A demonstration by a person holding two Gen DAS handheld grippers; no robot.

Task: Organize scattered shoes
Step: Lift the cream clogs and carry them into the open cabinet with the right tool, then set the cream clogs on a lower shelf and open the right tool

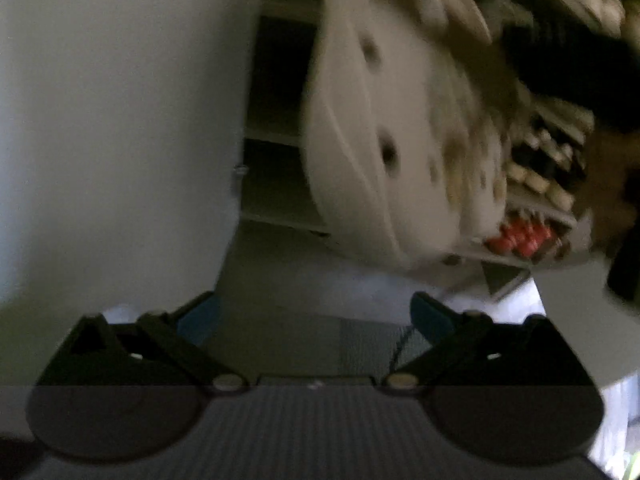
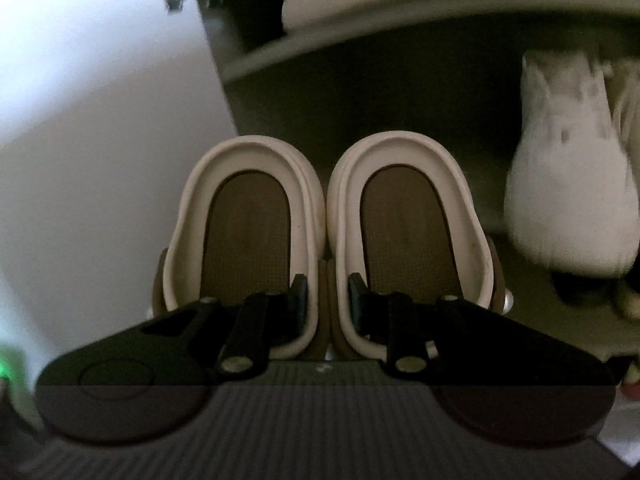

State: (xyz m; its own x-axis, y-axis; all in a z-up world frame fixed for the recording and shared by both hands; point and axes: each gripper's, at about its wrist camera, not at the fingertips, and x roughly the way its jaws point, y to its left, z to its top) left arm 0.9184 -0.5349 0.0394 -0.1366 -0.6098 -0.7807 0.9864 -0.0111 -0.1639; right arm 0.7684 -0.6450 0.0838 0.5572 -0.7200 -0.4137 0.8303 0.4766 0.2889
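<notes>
Gripping paired clogs (image 2: pixel 320 240) before shelf (image 2: pixel 400 40), right tongs (image 2: pixel 327 296).

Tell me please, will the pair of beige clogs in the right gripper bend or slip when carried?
The clogs look thick-walled and moulded, so probably stiff and light. The right gripper pinches only their two inner walls together, so one clog might slide out if jolted.

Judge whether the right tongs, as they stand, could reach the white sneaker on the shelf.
Probably not yet: the right tongs are shut on a pair of cream clogs, so they are occupied. The white sneaker stands unobstructed beside them.
</notes>
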